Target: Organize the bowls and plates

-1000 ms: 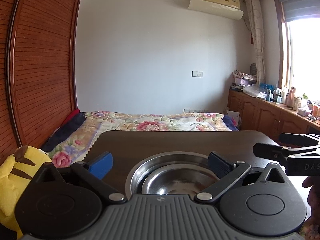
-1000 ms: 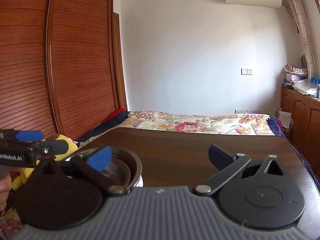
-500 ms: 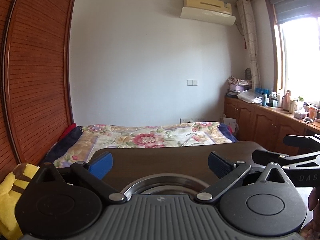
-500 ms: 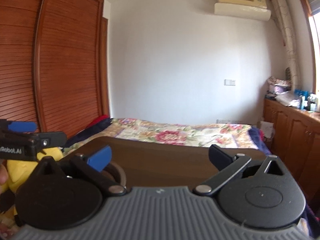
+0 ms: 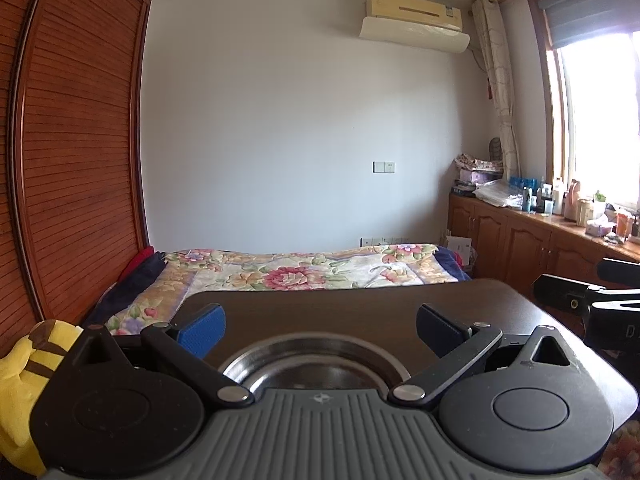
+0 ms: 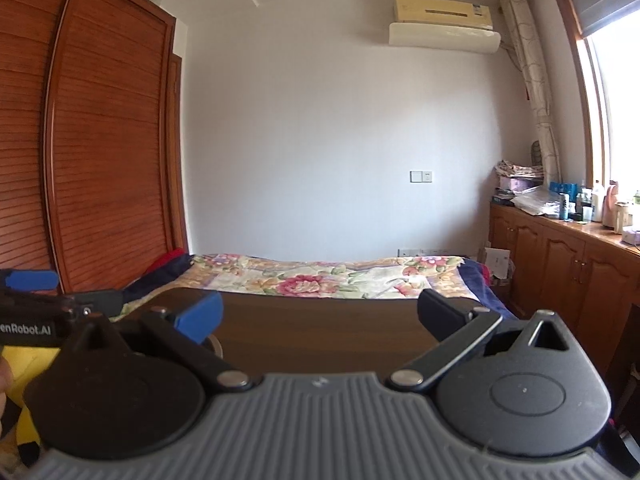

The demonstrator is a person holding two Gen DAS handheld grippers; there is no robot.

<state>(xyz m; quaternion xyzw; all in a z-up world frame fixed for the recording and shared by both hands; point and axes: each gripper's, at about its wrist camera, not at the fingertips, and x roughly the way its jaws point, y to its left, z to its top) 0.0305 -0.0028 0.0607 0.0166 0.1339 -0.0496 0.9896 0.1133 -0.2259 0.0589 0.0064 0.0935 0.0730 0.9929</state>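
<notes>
The steel bowl (image 5: 316,364) is sitting on the dark table (image 5: 360,312), near its front edge. The left gripper (image 5: 318,326) is hovering above the bowl, jaws spread wide, gripping nothing. The right gripper (image 6: 320,316) is hanging open beside it, over bare table, empty.

I read both views as daylit and evenly bright. Light enters from the window (image 5: 596,120) on the right, which is blown out to white (no detail recoverable there). The white wall (image 6: 340,140) grades slightly darker toward the left. I see soft reflections on the steel bowl (image 5: 316,364) and a dull sheen on the dark table (image 6: 320,328). Fisheye distortion bows the wardrobe (image 5: 76,160) at the frame edges. Focus is acceptable throughout; I detect no motion blur.
</notes>
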